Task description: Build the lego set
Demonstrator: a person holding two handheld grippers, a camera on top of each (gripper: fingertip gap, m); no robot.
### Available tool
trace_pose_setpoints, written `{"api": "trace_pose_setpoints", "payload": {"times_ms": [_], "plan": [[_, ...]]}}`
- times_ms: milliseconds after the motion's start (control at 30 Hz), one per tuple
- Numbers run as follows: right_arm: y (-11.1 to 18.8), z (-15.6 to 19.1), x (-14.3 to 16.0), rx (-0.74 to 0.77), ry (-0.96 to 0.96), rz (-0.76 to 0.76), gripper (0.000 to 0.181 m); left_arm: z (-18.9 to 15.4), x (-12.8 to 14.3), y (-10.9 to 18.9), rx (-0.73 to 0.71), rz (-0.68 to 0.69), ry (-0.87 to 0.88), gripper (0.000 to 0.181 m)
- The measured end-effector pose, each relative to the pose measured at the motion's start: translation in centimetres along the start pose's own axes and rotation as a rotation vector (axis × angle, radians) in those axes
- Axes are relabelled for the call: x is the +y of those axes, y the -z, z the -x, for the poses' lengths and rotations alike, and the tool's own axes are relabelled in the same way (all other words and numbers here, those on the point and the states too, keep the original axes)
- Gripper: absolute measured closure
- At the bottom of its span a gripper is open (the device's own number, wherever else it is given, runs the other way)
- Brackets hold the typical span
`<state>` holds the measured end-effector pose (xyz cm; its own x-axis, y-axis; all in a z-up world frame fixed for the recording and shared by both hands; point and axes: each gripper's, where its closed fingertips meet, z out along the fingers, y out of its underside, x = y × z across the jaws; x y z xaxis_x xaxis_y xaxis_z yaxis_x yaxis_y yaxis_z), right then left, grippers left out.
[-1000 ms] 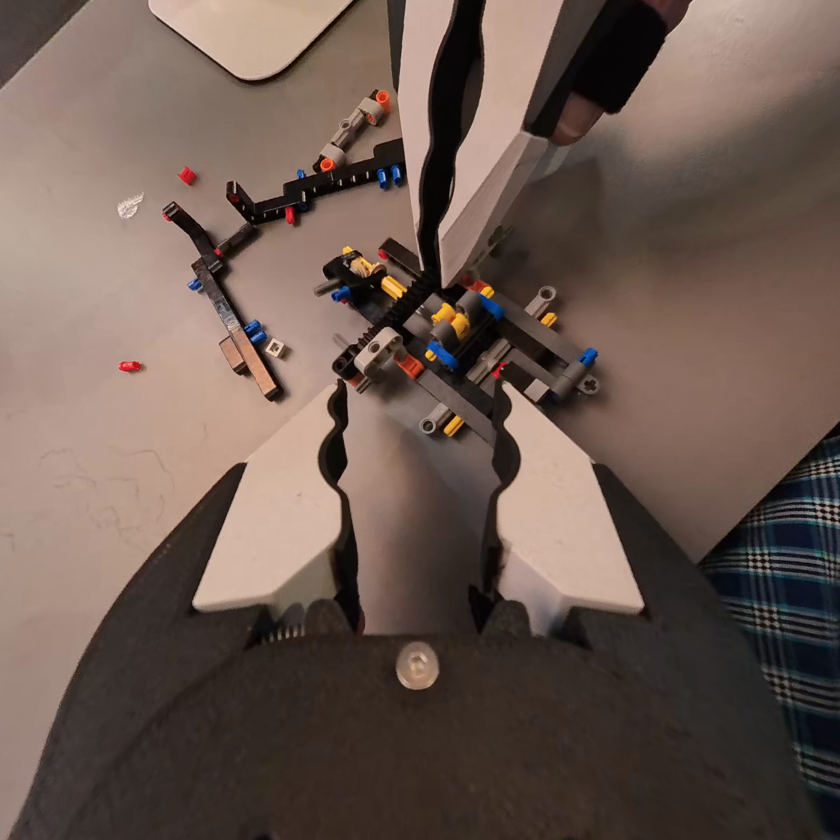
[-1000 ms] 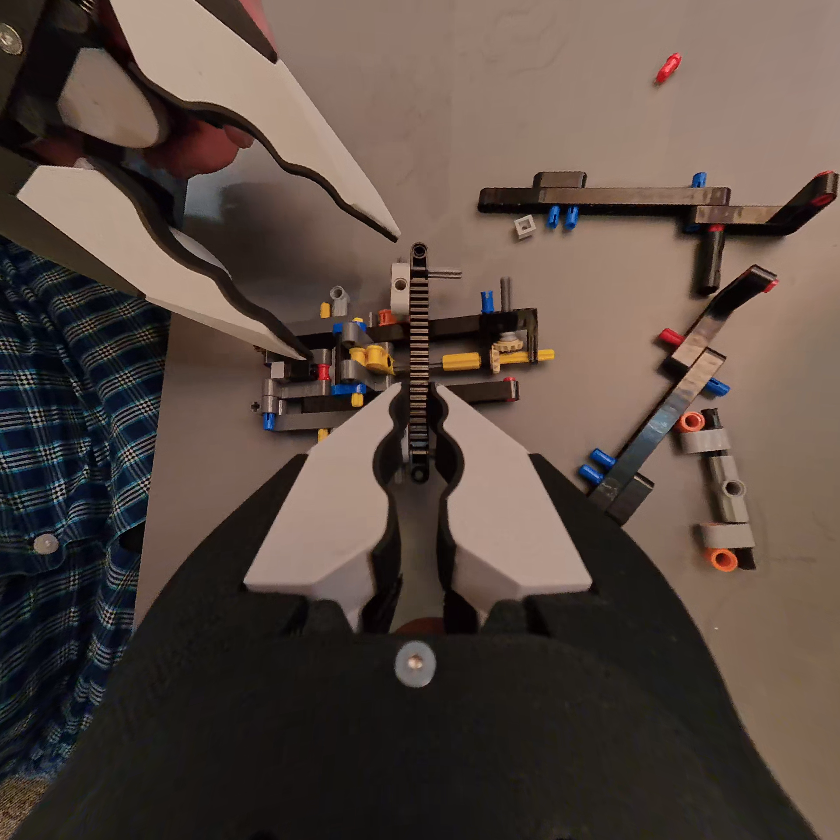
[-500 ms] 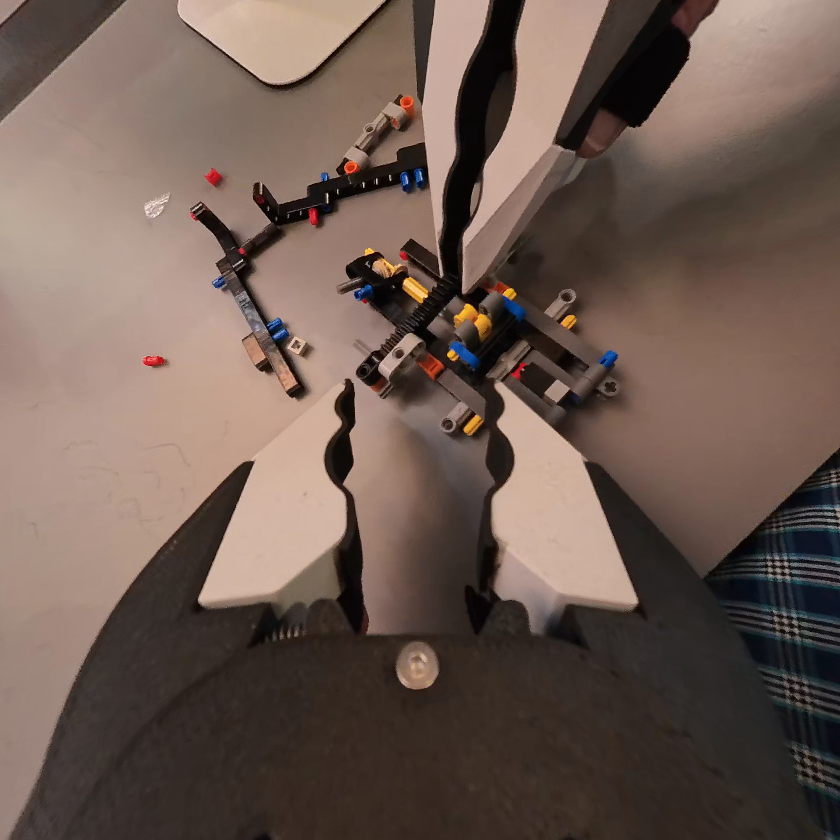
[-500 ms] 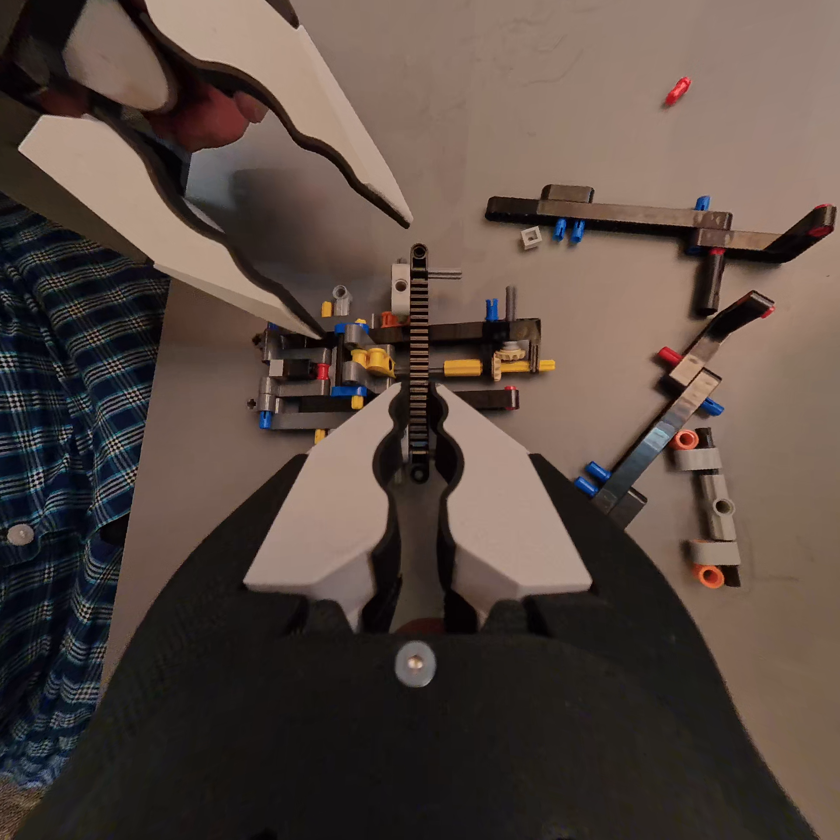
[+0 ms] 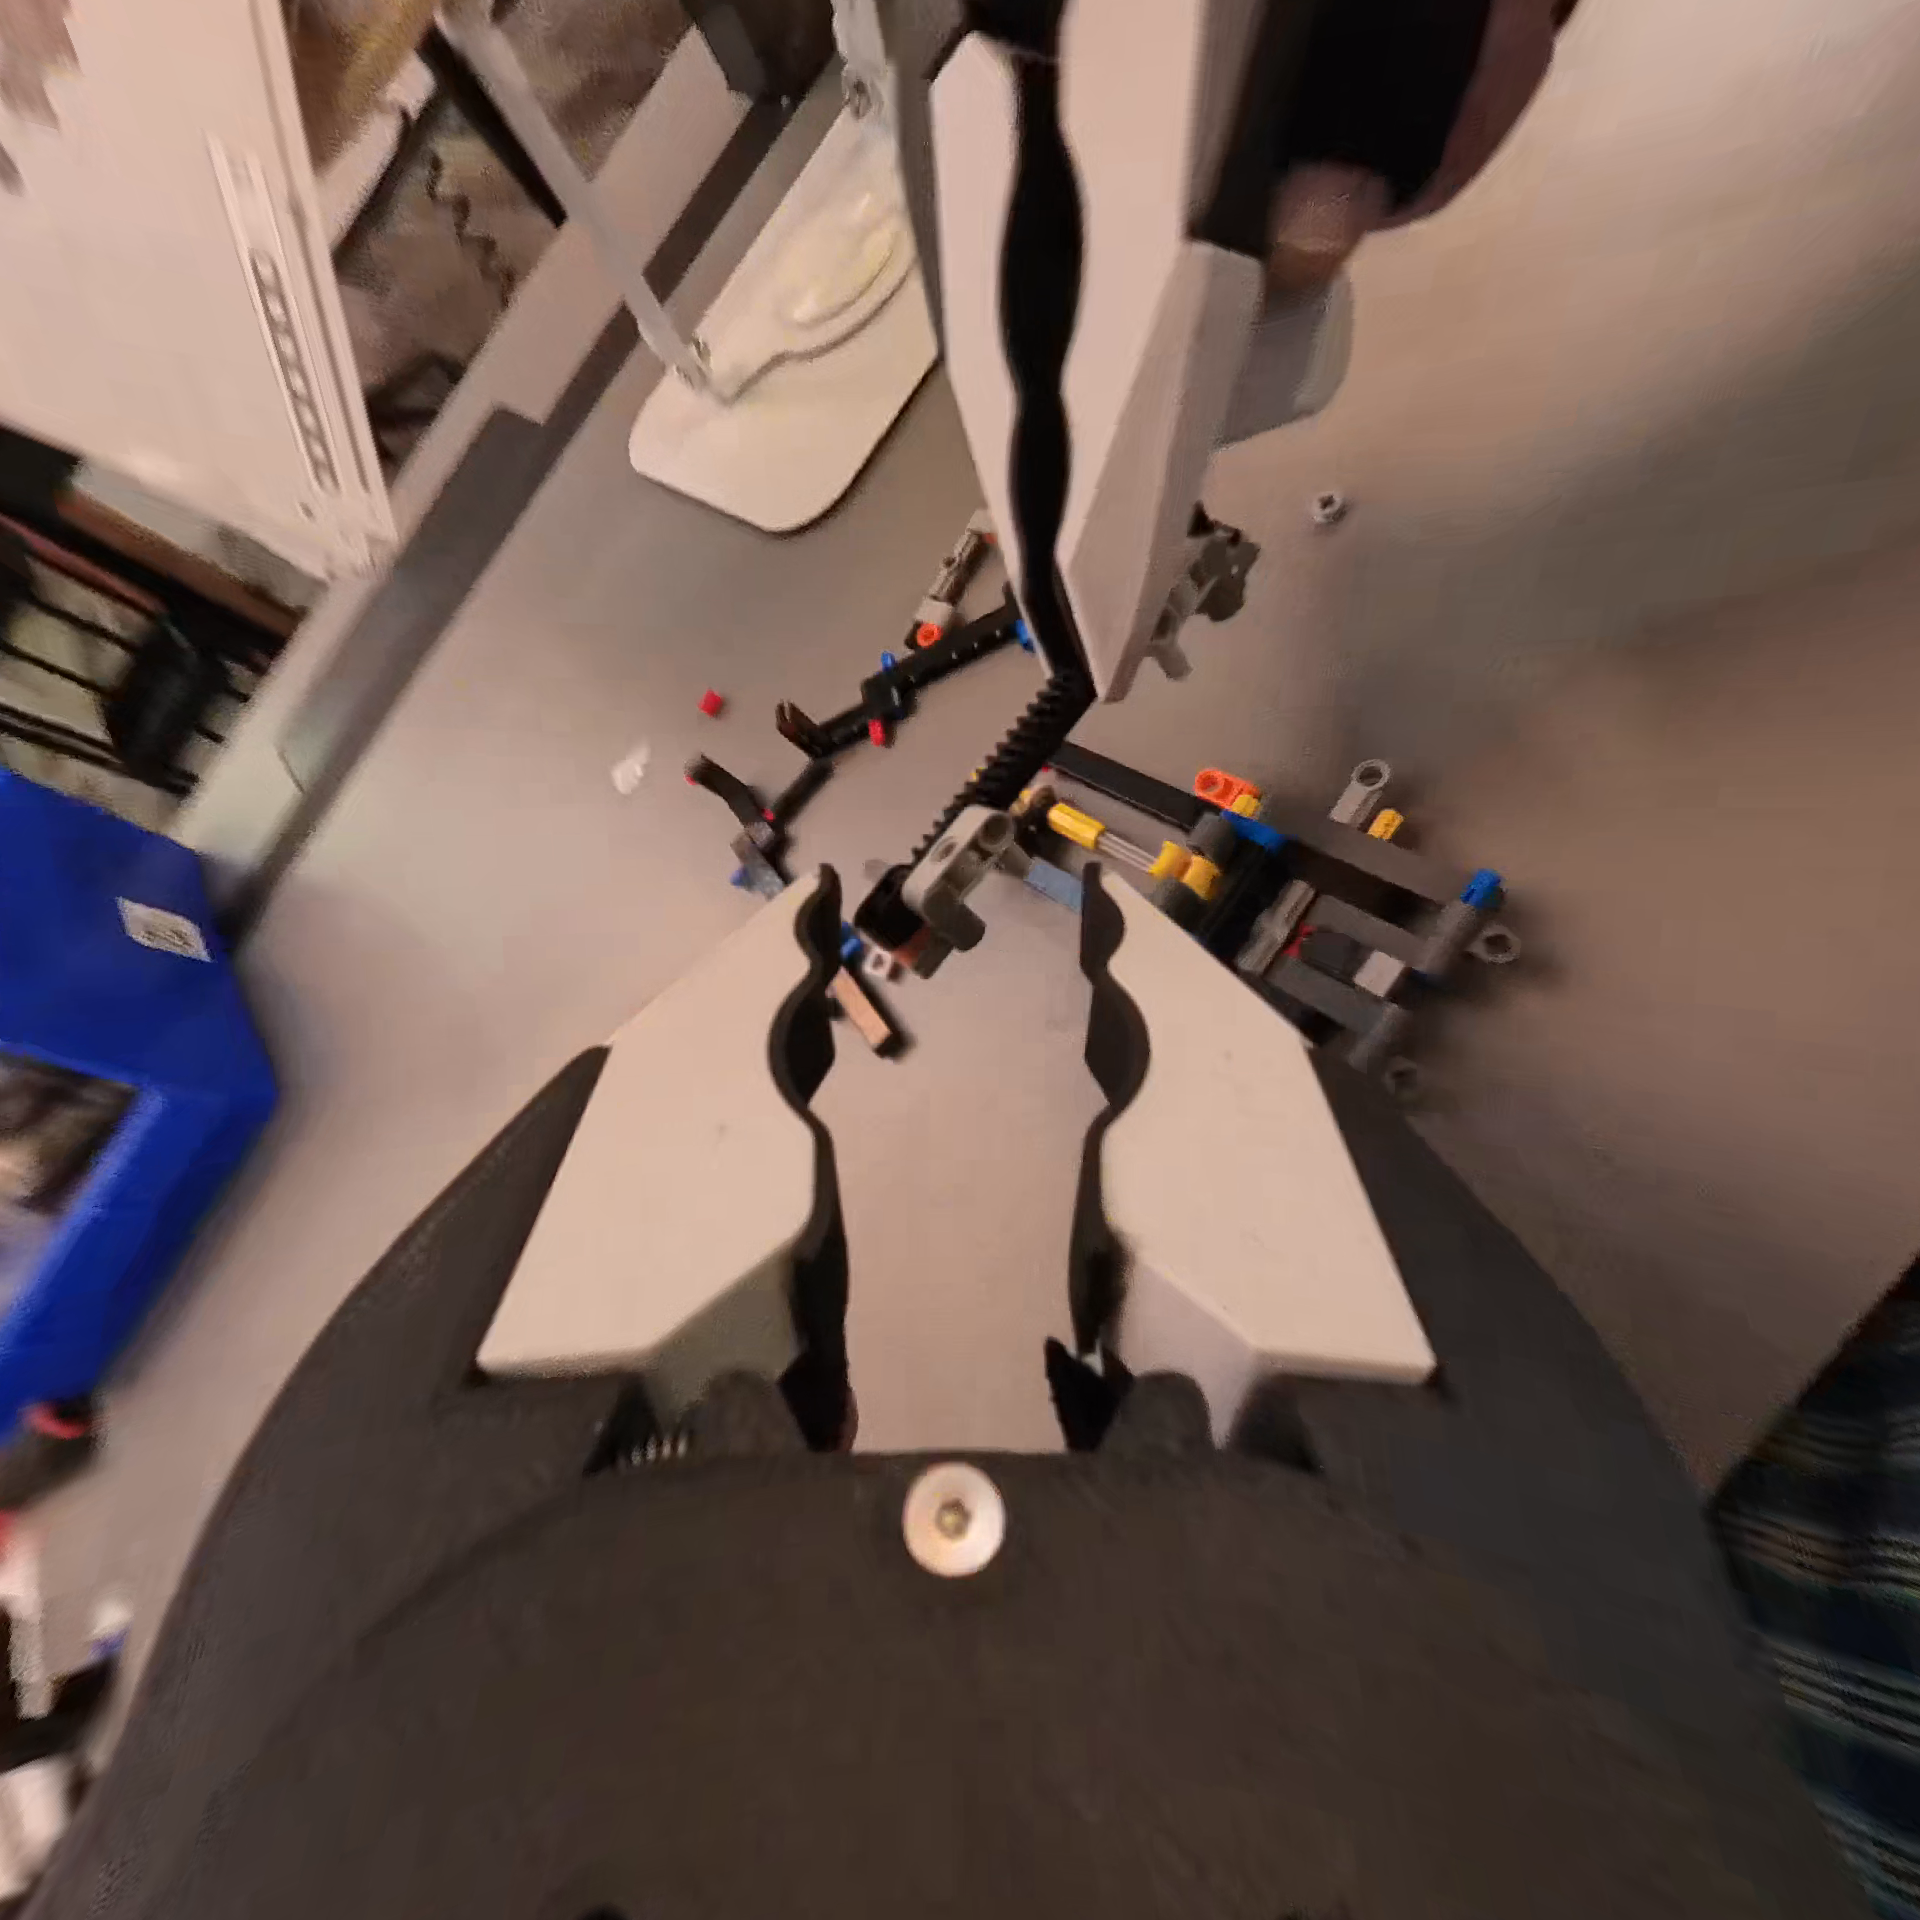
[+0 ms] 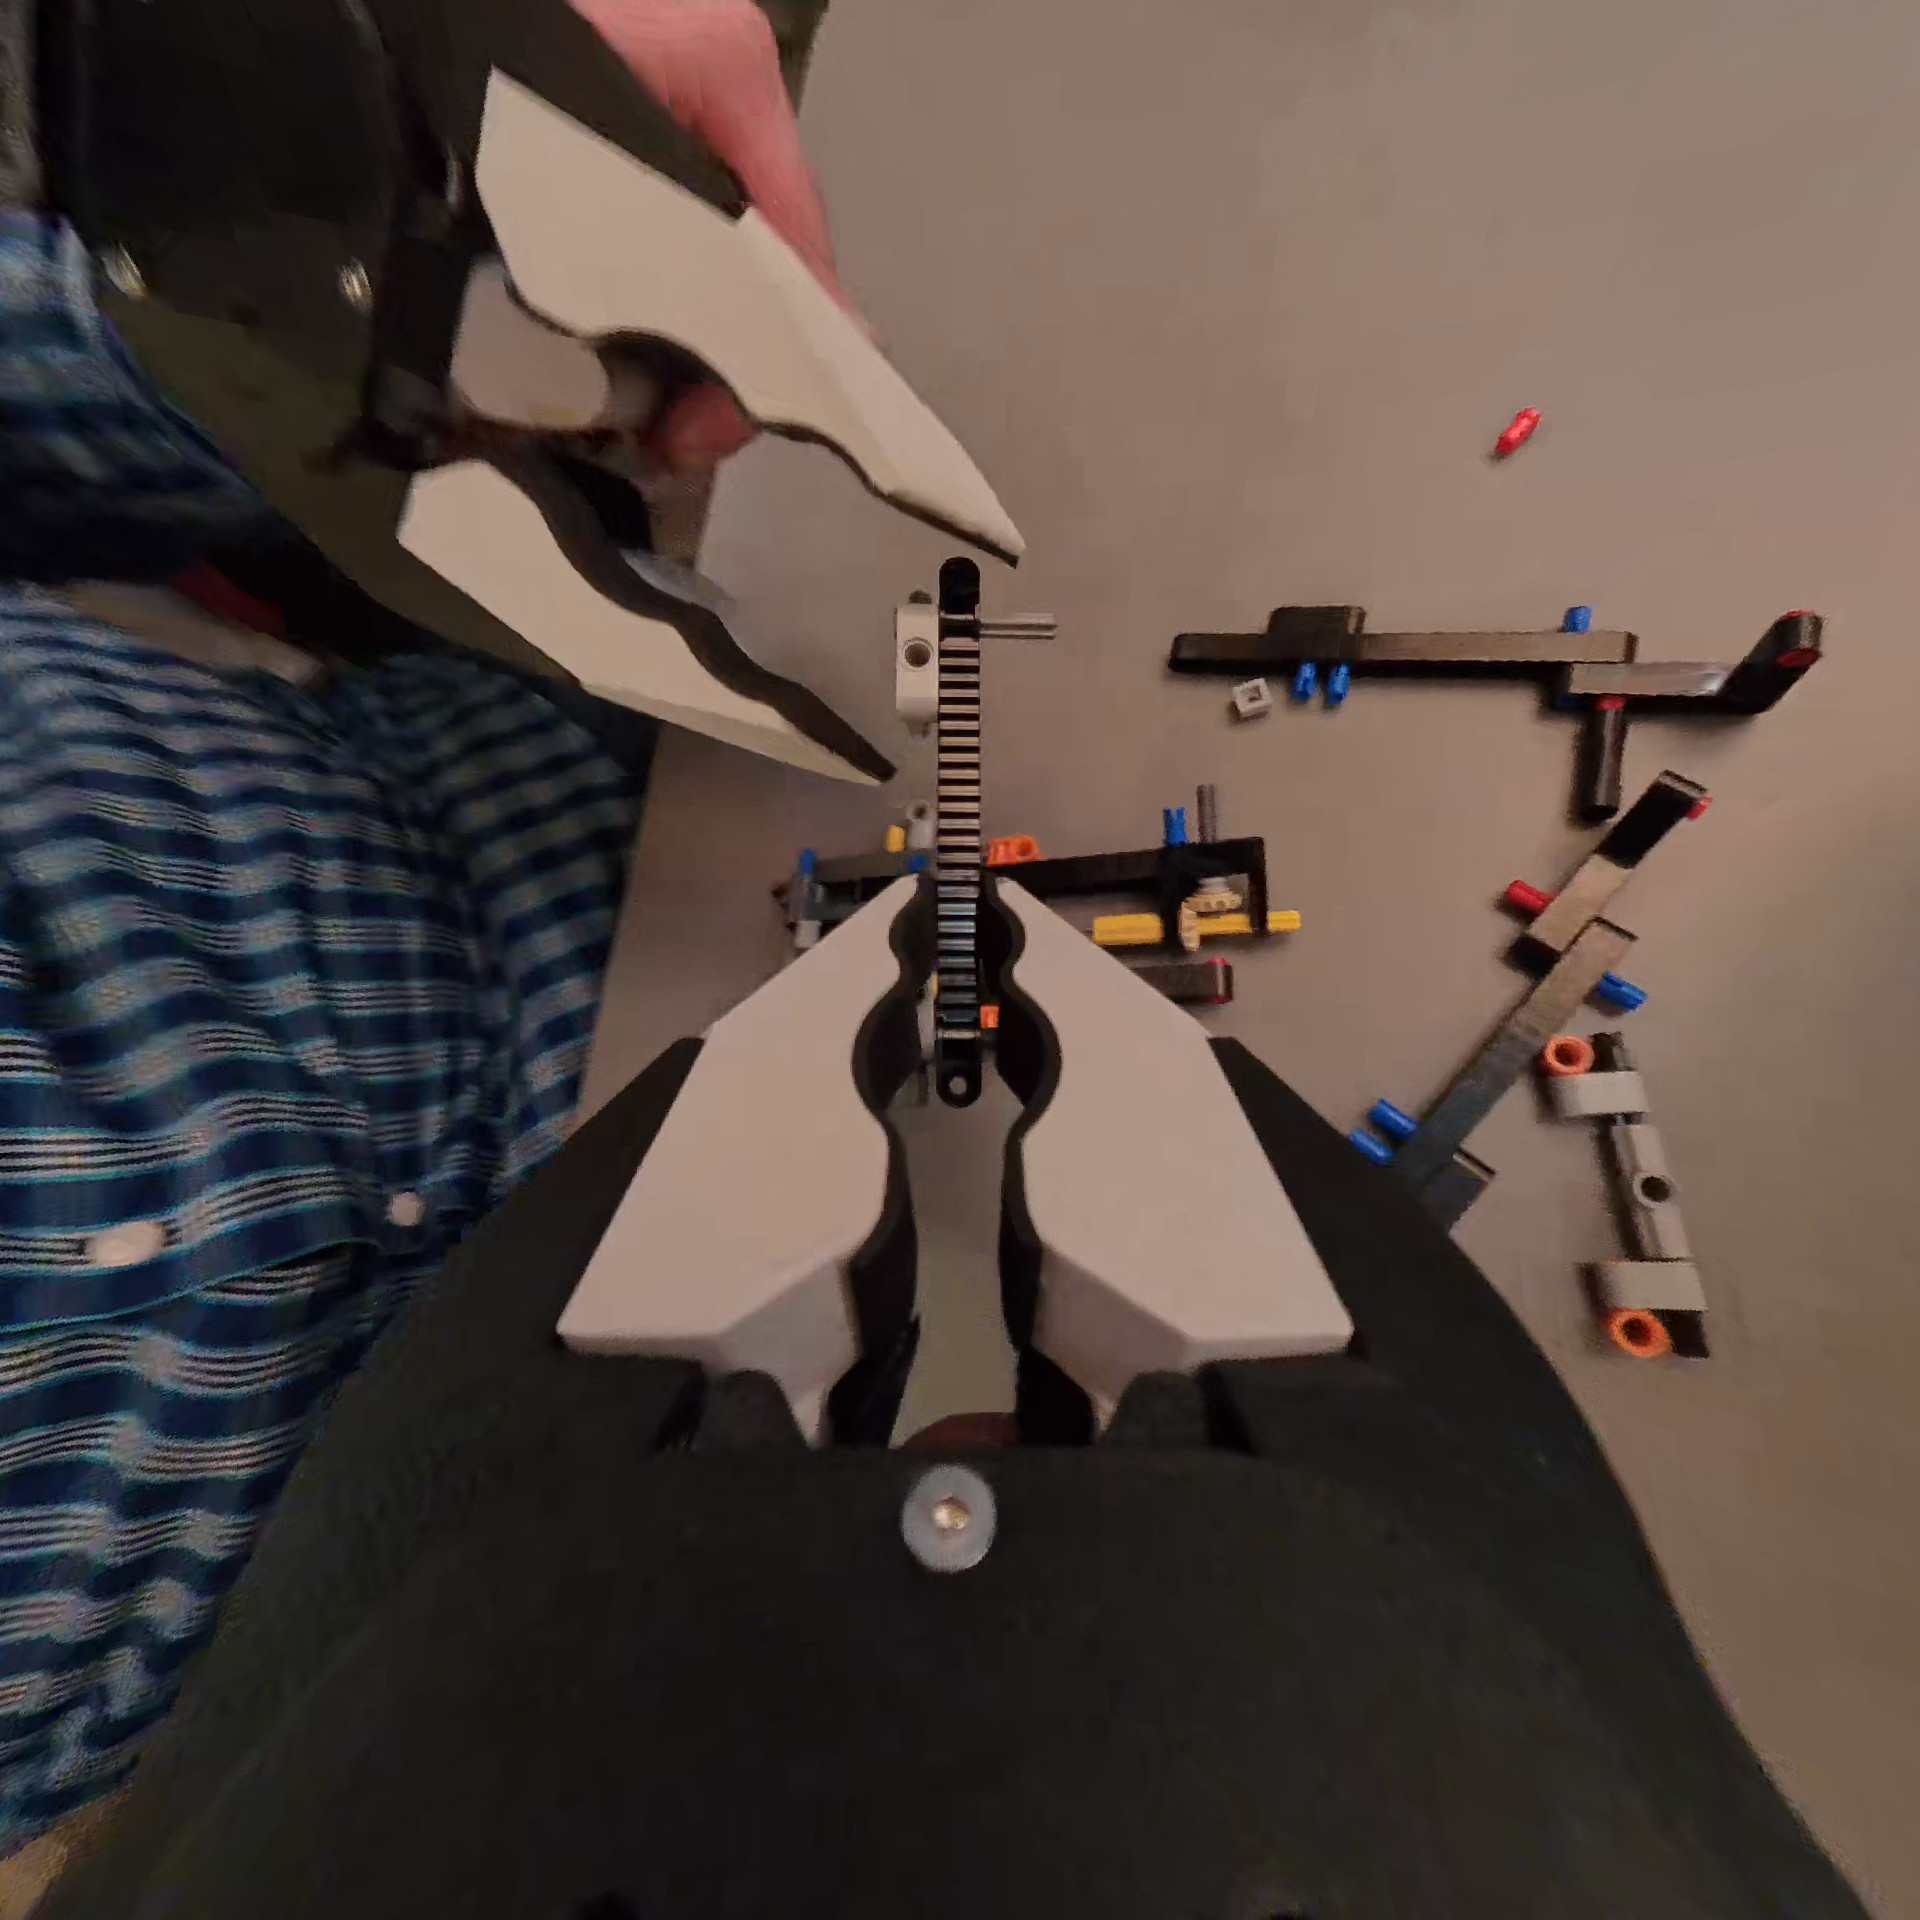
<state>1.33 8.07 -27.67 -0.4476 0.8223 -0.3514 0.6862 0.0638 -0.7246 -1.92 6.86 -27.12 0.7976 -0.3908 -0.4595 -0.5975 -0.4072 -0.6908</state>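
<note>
Between the right gripper [image 6: 956,883] fingers [image 6: 1132,1081]: black rack [image 6: 958,790], clamped at near end, long axis running straight ahead along the fingers, far end free. Grey connector [image 6: 914,660] pinned on at that far end, with short axle sticking out the other side. Held above the frame [image 5: 1320,914], which lies flat on the worktop [image 6: 1351,260] under and beyond the fingertips. Looks lifted clear of the frame, though contact hidden by the fingers. Left gripper [image 5: 951,894] spread wide, empty, tips either side of the connector end, nearer to it than to anything else. Rack axis crossing the left gap roughly lengthwise. Likely next: closing left on connector end to steady or reseat. Loose black beams [image 6: 1455,655] and small pins well apart to the side. Frames blurred.
</note>
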Motion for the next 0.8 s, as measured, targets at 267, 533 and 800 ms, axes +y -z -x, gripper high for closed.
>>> {"api": "trace_pose_setpoints", "payload": {"times_ms": [267,533,800], "plan": [[1.4,0.6,-0.6,-0.106,-0.082,-0.034,0.176,0.4,-1.5,0.1,-0.072,-0.045,-0.217,0.156],[1.8,0.3,-1.2,-0.099,-0.089,-0.056,0.173,0.6,-1.5,0.3,-0.127,-0.057,-0.312,0.165],[1.0,0.1,-0.3,-0.058,-0.036,0.004,0.176,0.4,-0.5,0.0,-0.122,-0.066,-0.406,0.165]]}}
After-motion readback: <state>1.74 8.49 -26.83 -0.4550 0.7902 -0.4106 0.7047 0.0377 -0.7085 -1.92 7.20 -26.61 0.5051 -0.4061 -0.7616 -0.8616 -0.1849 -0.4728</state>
